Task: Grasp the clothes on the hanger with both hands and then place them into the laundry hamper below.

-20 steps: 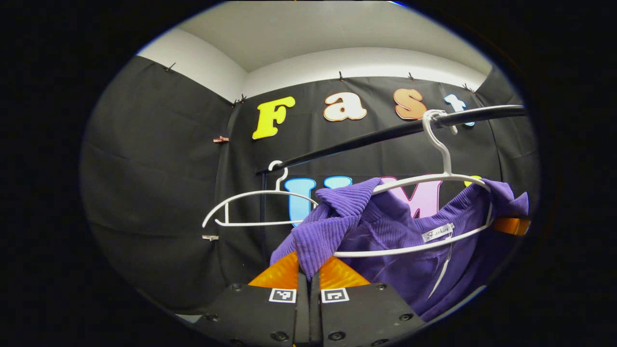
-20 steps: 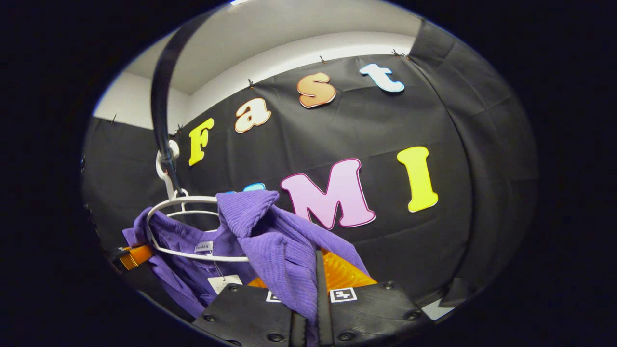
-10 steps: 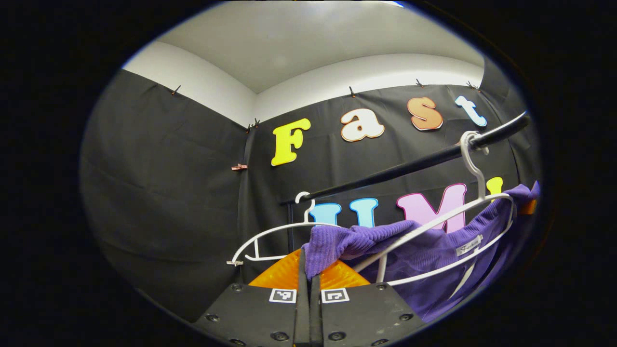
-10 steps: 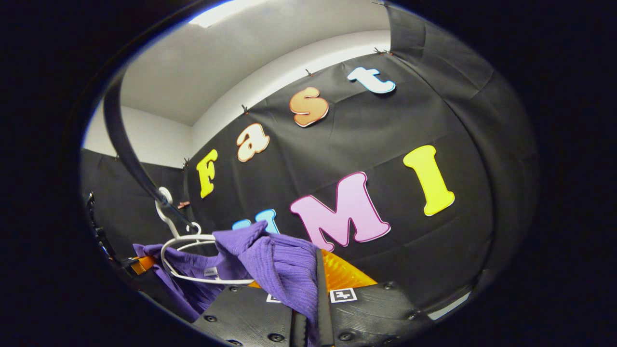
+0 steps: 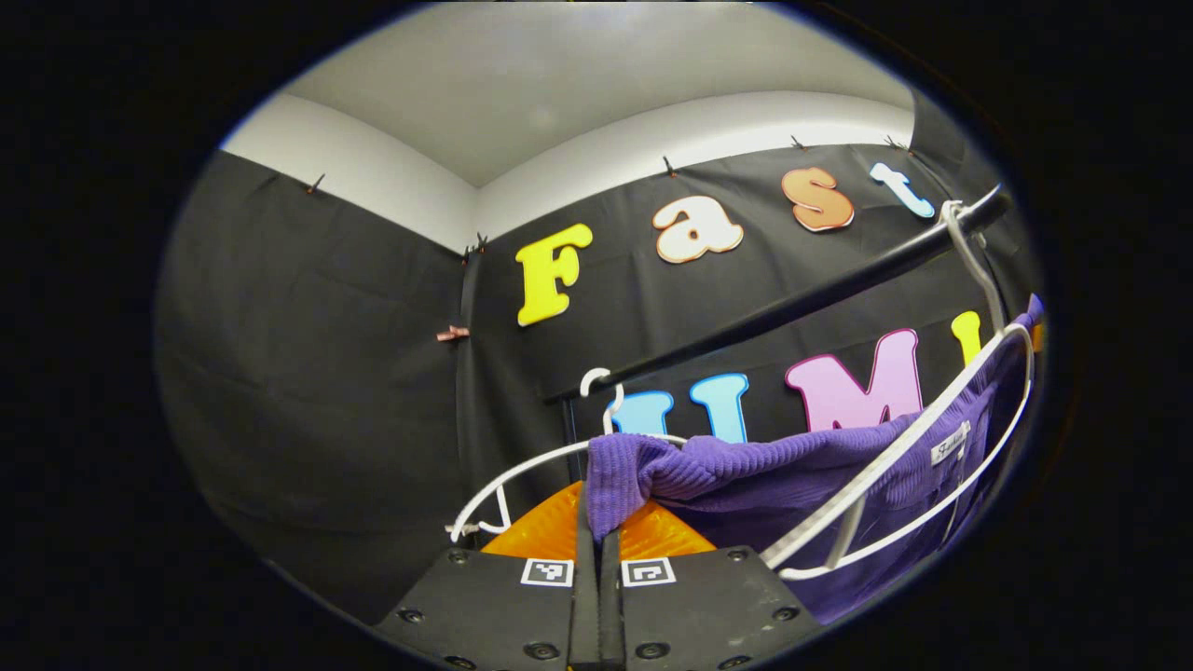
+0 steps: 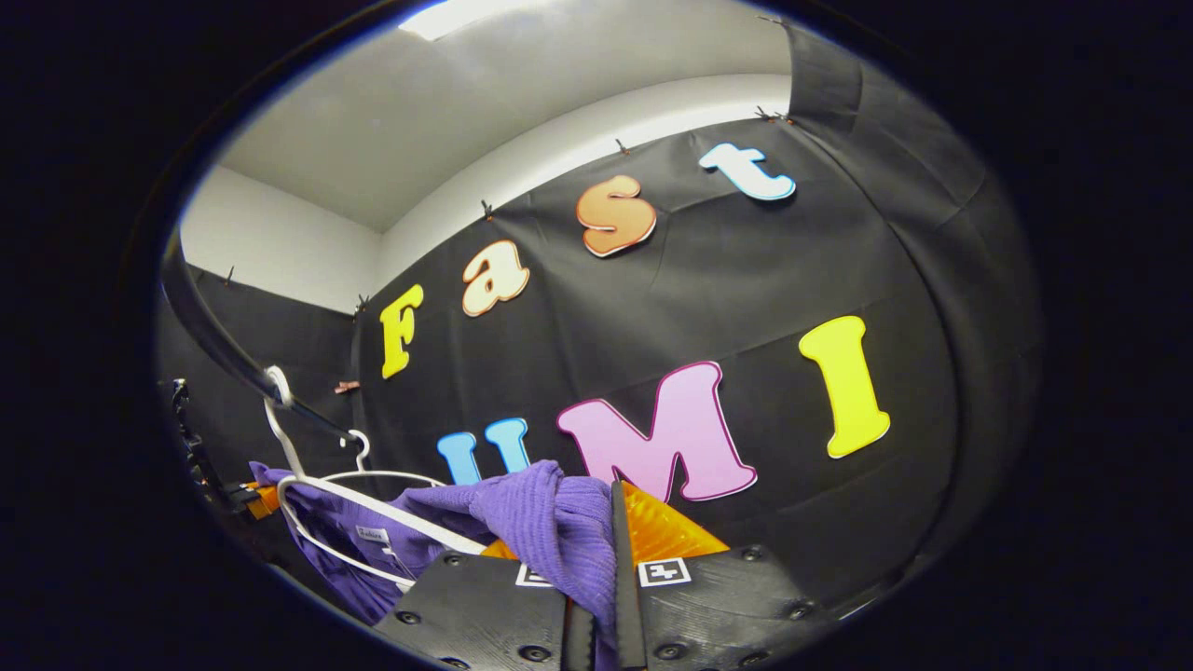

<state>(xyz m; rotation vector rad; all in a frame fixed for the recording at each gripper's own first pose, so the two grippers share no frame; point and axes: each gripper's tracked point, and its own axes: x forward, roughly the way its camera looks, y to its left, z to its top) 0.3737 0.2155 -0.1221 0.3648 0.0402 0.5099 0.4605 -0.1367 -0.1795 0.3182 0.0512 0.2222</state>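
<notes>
Pinching garment: left gripper [image 5: 597, 522] clamped on a fold of the purple sweater [image 5: 746, 471], fingers closed with cloth between them
Right gripper [image 6: 606, 531]: likewise clenched on a bunch of the purple sweater [image 6: 550, 522], ribbed cloth caught between both fingers and draped over the left one
Sweater position: up at rail height, stretched between the two grips, part of it lying across the wire of the white hanger [image 5: 895, 466]
Sweater detail: neck label facing out near the hanger's lower bar, left gripper view
White hanger: tilted steeply, hook over the black rail [image 5: 802, 303] at the far right of the left gripper view; same hanger [image 6: 363, 513] low left in the right gripper view, hook on the rail [image 6: 214, 345]
Second hanger [image 5: 522, 475]: white, bare, hooked on the same rail just behind the left gripper's fingers
Far gripper: sliver of the other tool at the left edge of the right gripper view, beside the sweater's far shoulder
Backdrop: black cloth wall [image 6: 746, 280], white wall strip and grey ceiling [image 5: 559, 75] above it
</notes>
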